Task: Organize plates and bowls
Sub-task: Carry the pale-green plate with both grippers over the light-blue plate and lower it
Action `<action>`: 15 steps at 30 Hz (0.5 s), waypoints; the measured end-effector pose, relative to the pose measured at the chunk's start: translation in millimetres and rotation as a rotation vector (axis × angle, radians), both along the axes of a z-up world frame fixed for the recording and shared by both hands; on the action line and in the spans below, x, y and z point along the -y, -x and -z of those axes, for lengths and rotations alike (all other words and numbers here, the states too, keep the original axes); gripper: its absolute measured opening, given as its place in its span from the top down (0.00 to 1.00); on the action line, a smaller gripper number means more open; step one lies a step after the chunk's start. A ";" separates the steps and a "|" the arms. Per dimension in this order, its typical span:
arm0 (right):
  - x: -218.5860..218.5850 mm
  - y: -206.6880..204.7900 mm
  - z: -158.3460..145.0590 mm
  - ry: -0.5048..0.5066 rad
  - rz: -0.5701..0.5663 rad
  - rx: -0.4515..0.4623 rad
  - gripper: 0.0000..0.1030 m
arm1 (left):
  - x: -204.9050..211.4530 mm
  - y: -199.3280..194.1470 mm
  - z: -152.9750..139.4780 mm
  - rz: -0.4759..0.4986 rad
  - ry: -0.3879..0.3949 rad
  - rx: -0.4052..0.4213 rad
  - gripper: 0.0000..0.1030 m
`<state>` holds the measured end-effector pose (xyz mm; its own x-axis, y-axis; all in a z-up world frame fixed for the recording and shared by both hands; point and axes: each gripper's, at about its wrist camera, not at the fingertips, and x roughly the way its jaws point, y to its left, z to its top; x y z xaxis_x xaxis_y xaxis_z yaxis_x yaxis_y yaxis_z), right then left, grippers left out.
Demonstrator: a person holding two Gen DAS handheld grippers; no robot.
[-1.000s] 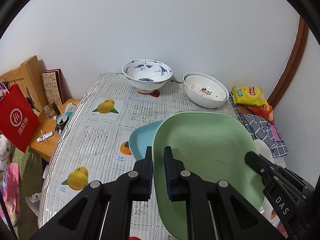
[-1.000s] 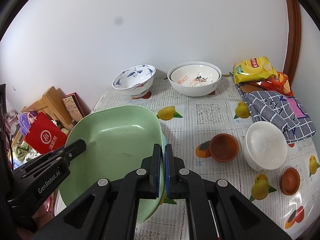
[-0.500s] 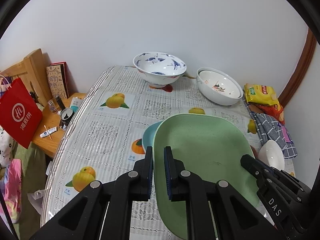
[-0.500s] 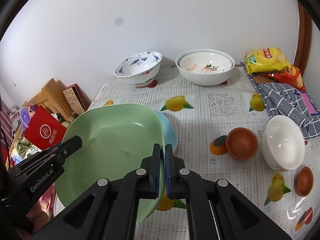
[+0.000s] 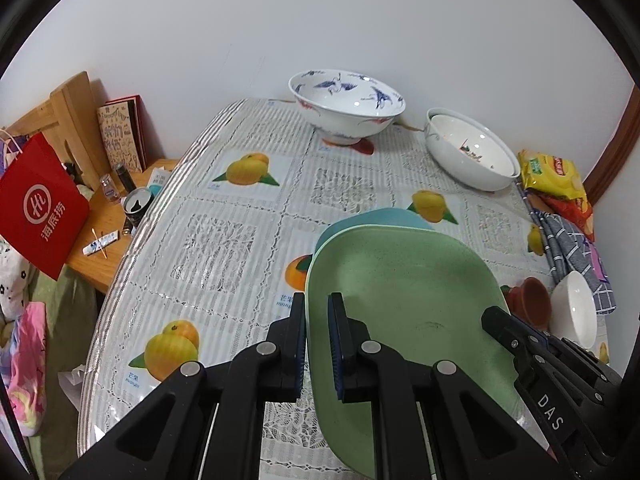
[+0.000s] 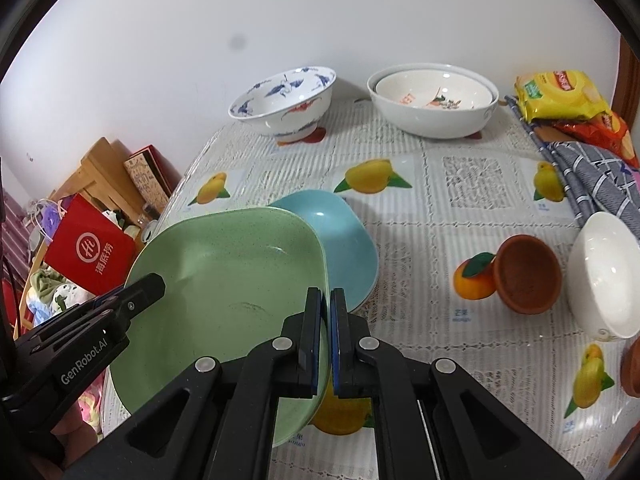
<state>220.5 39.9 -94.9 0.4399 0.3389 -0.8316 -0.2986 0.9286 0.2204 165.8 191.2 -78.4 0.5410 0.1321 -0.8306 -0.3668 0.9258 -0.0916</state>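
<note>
Green plate (image 5: 400,288): pale, faintly speckled, rounded-square with a raised lip, one short dark scuff near the middle of its well. Held between both tools, tilted, above the table (image 5: 224,240).

Left gripper (image 5: 317,344): jaws clamped on the plate's left rim, blue pads pressed to either face of the lip. Right gripper (image 6: 326,336): likewise closed on the opposite rim, pads pinching the edge. Each tool shows in the other's view, at the plate's far side.

Blue plate (image 6: 340,244): same rounded-square shape, glossy turquoise, flat on the cloth, partly under the green one and showing past its edge toward 1 o'clock in the right wrist view.

From the green plate in that view:
- blue-and-white crane bowl (image 6: 284,100) at 12 o'clock, by the wall.
- large white bowl (image 6: 434,104) at 1 o'clock, with a smaller printed bowl nested inside.
- brown clay cup (image 6: 526,276) at 3 o'clock, lying on its side, touching or just beside a plain white bowl (image 6: 604,276).
- snack bags (image 6: 560,96) and a checked cloth (image 6: 592,180) at 2 o'clock.

Tablecloth is lace-patterned, with printed fruit.
</note>
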 end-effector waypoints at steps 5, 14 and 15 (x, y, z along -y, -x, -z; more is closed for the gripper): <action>-5.5 -5.0 12.2 0.001 -0.009 -0.024 0.96 | -5.5 -4.1 11.6 -0.019 0.004 -0.025 0.90; -17.7 -21.7 26.4 0.015 -0.038 -0.040 0.96 | -14.5 -15.0 21.6 -0.049 0.026 -0.045 0.90; -18.8 -24.2 27.1 0.018 -0.040 -0.036 0.96 | -14.6 -17.2 22.2 -0.051 0.026 -0.046 0.90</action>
<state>244.6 58.7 -122.0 0.3965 0.3400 -0.8527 -0.3274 0.9202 0.2147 183.0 205.8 -100.6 0.4956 0.1365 -0.8578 -0.4181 0.9031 -0.0978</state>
